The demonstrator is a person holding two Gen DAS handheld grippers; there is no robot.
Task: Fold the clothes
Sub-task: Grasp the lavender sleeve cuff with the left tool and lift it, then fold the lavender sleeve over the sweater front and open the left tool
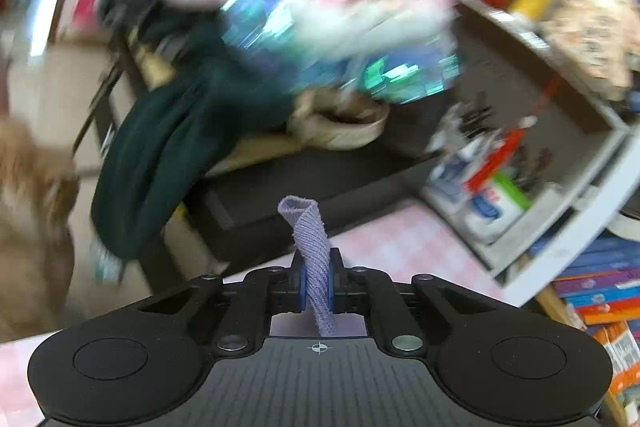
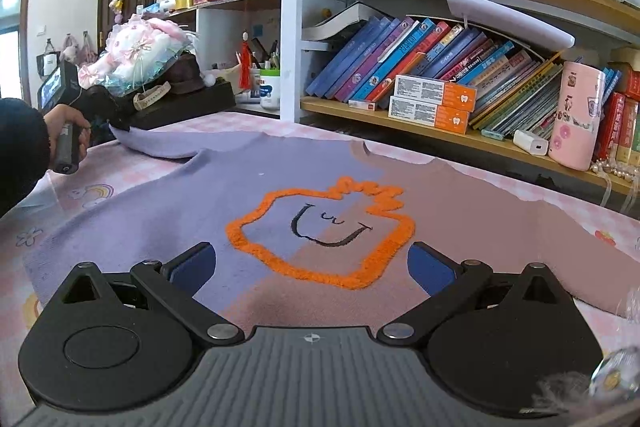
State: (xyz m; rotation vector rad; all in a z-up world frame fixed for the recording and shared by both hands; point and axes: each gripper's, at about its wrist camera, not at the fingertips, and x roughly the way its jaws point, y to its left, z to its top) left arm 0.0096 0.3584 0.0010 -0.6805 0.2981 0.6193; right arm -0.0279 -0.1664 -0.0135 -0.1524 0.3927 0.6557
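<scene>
A sweater (image 2: 208,203), lilac on its left half and mauve on its right, lies flat on the pink table with an orange-outlined smiley face (image 2: 320,231) on its front. My left gripper (image 1: 318,283) is shut on the lilac sleeve cuff (image 1: 310,239), which sticks up between the pads. In the right wrist view the left gripper (image 2: 116,121) holds that sleeve (image 2: 160,145) lifted at the far left of the table. My right gripper (image 2: 312,263) is open and empty, low over the sweater's front, near the smiley face.
A bookshelf (image 2: 440,135) full of books stands along the table's far edge, with orange boxes (image 2: 432,103) and a pink tumbler (image 2: 576,115). A black box (image 2: 188,107) carrying a bouquet (image 2: 136,55) sits at the far left. The pink tablecloth (image 2: 80,195) shows around the sweater.
</scene>
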